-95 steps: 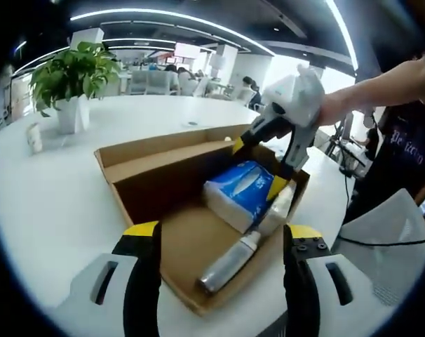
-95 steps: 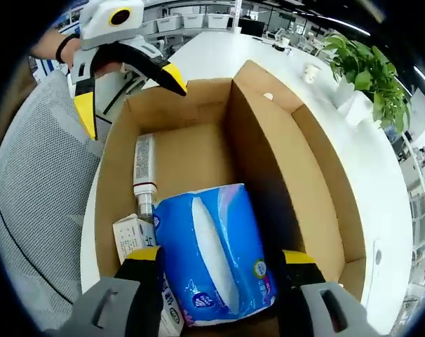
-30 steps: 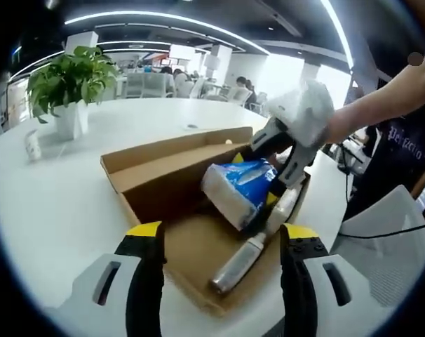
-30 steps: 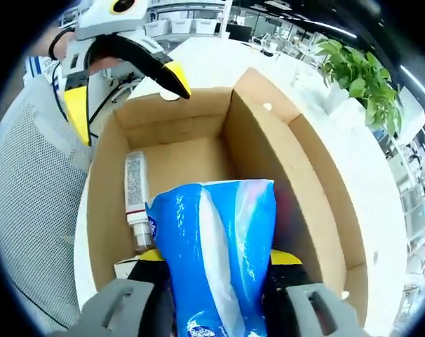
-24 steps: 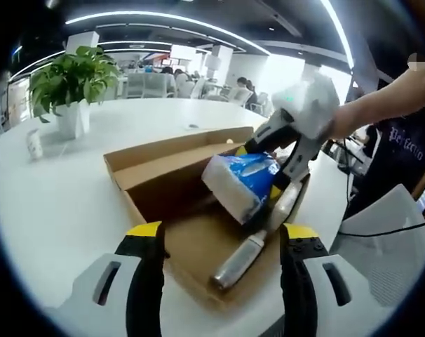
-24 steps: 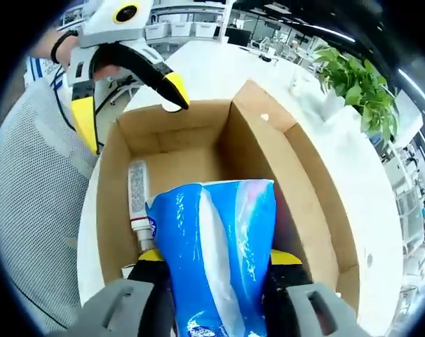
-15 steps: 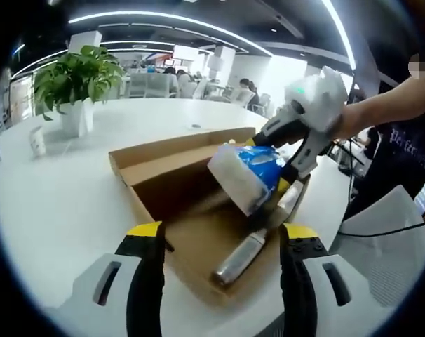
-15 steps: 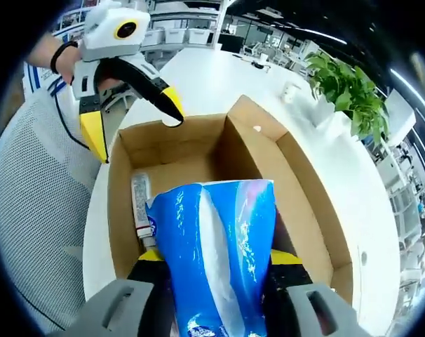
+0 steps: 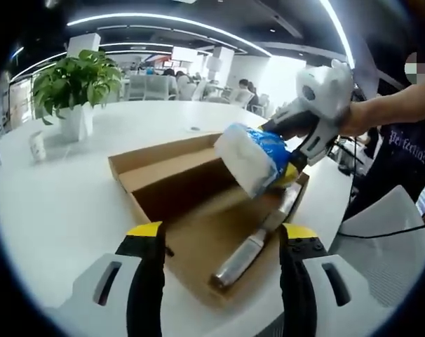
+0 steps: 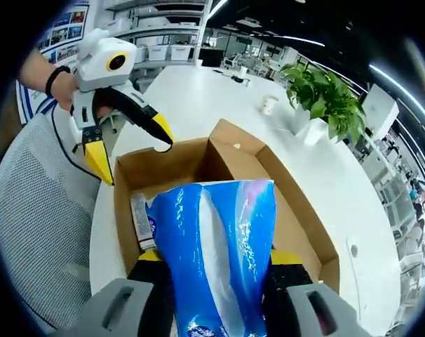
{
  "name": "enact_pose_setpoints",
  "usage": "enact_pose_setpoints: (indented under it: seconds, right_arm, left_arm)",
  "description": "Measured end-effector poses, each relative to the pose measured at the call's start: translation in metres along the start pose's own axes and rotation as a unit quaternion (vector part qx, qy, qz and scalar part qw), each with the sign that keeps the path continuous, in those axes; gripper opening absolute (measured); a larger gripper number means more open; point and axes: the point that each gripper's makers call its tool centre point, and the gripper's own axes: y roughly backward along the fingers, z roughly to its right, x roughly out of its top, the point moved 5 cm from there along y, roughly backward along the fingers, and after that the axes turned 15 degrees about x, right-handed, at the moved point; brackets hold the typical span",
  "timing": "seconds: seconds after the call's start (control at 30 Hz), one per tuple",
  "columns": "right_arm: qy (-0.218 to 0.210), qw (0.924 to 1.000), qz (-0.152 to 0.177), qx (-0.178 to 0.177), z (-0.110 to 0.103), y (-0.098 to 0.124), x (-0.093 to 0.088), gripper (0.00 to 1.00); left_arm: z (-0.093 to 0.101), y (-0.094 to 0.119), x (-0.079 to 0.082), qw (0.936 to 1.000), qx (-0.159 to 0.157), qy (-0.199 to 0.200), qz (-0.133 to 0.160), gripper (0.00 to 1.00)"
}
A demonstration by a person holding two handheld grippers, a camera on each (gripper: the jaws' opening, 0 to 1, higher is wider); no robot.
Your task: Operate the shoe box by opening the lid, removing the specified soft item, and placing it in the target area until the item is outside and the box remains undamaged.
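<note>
The blue tissue pack [image 10: 219, 260] hangs in the air above the open cardboard shoe box [image 10: 191, 161], clamped between the jaws of my right gripper [image 10: 218, 258]. In the left gripper view the tissue pack [image 9: 258, 158] is held over the box's far right corner by the right gripper [image 9: 286, 163]. The shoe box [image 9: 172, 188] sits on the white table, lid flap folded back. A slim bottle [image 9: 242, 256] lies on its floor. My left gripper [image 9: 221, 237] stays open at the box's near end, holding nothing. Seen from the right gripper view, the left gripper [image 10: 132, 151] hovers by the box's far end.
A potted plant [image 9: 72, 81] and a small white cup [image 9: 36, 144] stand on the round white table [image 9: 65, 196]. A grey mesh chair [image 10: 37, 239] is beside the table edge near the box. The bottle [image 10: 139, 219] lies along one box wall.
The right gripper closed on the tissue pack in the box and has lifted it up clear of the box walls. The left gripper has barely moved.
</note>
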Motion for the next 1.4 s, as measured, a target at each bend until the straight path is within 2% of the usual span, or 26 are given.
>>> enact_pose_setpoints:
  seconds: [0.37, 0.73, 1.1, 1.4]
  right_arm:
    - [0.002, 0.9997, 0.013, -0.022, 0.000, 0.023, 0.003, 0.46]
    - [0.004, 0.9990, 0.013, -0.042, -0.002, 0.047, -0.003, 0.46]
    - [-0.013, 0.9976, 0.004, -0.067, -0.006, 0.080, -0.036, 0.46]
    - [-0.049, 0.9950, -0.010, -0.087, -0.012, 0.105, -0.081, 0.46]
  left_arm:
    - [0.003, -0.001, 0.001, 1.0000, -0.003, -0.004, 0.001, 0.65]
    - [0.012, -0.006, 0.009, 0.9998, -0.014, -0.015, 0.001, 0.65]
    - [0.033, -0.018, 0.016, 0.9988, -0.036, -0.032, 0.002, 0.65]
    - [0.040, -0.022, 0.018, 0.9980, -0.046, -0.043, 0.000, 0.65]
